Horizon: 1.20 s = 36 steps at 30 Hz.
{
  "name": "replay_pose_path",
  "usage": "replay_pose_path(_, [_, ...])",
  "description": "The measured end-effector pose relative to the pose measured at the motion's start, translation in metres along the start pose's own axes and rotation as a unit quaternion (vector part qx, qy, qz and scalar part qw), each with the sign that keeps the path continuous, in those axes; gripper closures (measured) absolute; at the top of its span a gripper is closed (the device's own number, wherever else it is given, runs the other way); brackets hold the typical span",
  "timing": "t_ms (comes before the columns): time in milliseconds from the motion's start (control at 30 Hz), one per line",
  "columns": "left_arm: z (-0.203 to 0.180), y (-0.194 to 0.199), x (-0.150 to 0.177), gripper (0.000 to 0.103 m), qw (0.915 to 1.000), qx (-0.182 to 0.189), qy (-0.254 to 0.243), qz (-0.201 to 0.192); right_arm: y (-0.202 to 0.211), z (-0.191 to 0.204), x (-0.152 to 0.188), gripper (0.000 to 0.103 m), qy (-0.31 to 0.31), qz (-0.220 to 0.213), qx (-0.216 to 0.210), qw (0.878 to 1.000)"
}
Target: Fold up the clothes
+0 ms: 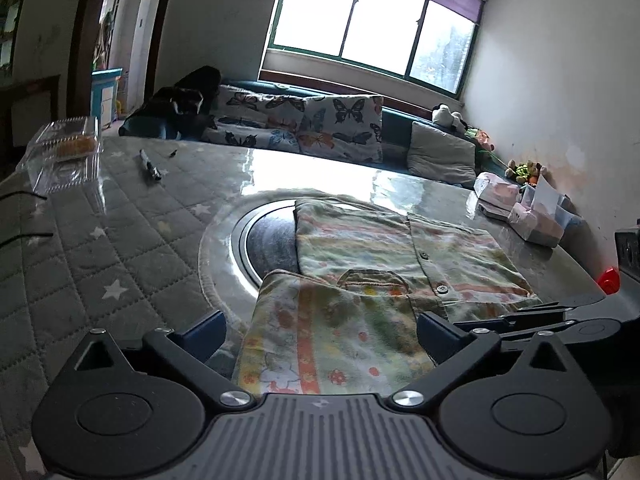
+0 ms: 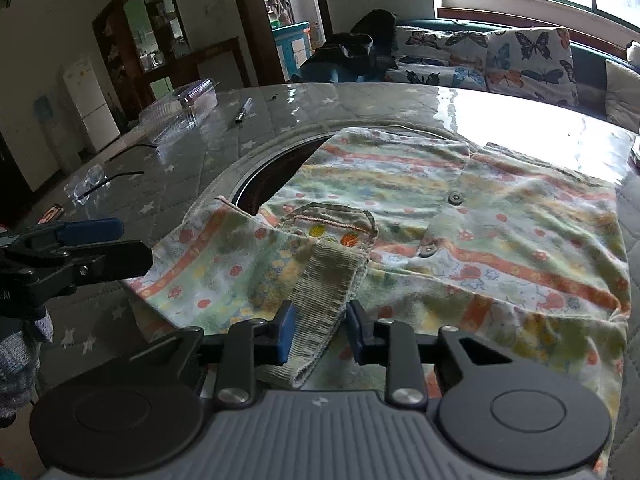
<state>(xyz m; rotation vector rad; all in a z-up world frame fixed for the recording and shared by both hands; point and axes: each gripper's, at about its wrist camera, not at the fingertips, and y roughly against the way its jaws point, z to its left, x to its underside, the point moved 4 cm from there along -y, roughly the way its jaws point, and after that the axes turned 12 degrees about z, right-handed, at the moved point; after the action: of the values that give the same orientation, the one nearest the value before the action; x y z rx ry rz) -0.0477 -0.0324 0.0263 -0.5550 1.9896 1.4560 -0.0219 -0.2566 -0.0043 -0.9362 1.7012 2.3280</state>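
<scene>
A small floral striped button-up garment (image 1: 384, 248) lies flat on the table, with one sleeve (image 1: 320, 340) folded toward me; it also shows in the right wrist view (image 2: 460, 240). My left gripper (image 1: 320, 336) is open, its fingers on either side of the sleeve just above it. My right gripper (image 2: 320, 332) is open with its blue pads either side of the ribbed green cuff (image 2: 324, 292), not pinching it. The left gripper also shows at the left of the right wrist view (image 2: 100, 244).
The table has a quilted star-print cover (image 1: 100, 248) and a round inset (image 1: 264, 240) under the garment. A clear plastic box (image 1: 68, 152), a dark pen-like object (image 1: 150, 166), boxes and papers (image 1: 528, 208) and a red item (image 1: 610, 280) sit near the edges. A sofa with butterfly cushions (image 1: 320, 124) stands behind.
</scene>
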Motion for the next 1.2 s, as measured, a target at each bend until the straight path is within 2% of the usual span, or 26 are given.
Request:
replay_pose_path(33, [0.000, 0.000, 0.000, 0.000, 1.0000, -0.001, 0.000, 0.000, 0.000, 0.000, 0.000, 0.078, -0.002, -0.001, 0.000, 1.000])
replay_pose_path(100, [0.000, 0.001, 0.001, 0.000, 1.0000, -0.002, -0.001, -0.001, 0.000, 0.000, -0.001, 0.094, -0.005, -0.003, -0.001, 1.000])
replay_pose_path(167, [0.000, 0.001, 0.001, 0.000, 1.0000, -0.003, -0.003, 0.000, 0.000, 0.000, -0.002, 0.095, -0.008, -0.005, -0.001, 1.000])
replay_pose_path(400, [-0.005, -0.002, 0.013, 0.000, 0.9994, -0.002, -0.030, 0.018, 0.024, 0.002, -0.011, 0.096, -0.006, -0.043, -0.001, 0.999])
replay_pose_path(733, [-0.013, -0.012, 0.028, 0.000, 0.9966, -0.030, -0.071, 0.029, 0.081, 0.000, -0.031, 0.097, 0.008, -0.107, 0.011, 0.994])
replay_pose_path(1200, [-0.011, -0.020, 0.032, 0.000, 0.9941, -0.050, -0.089, 0.037, 0.119, -0.021, -0.020, 0.097, -0.011, -0.124, 0.044, 0.991])
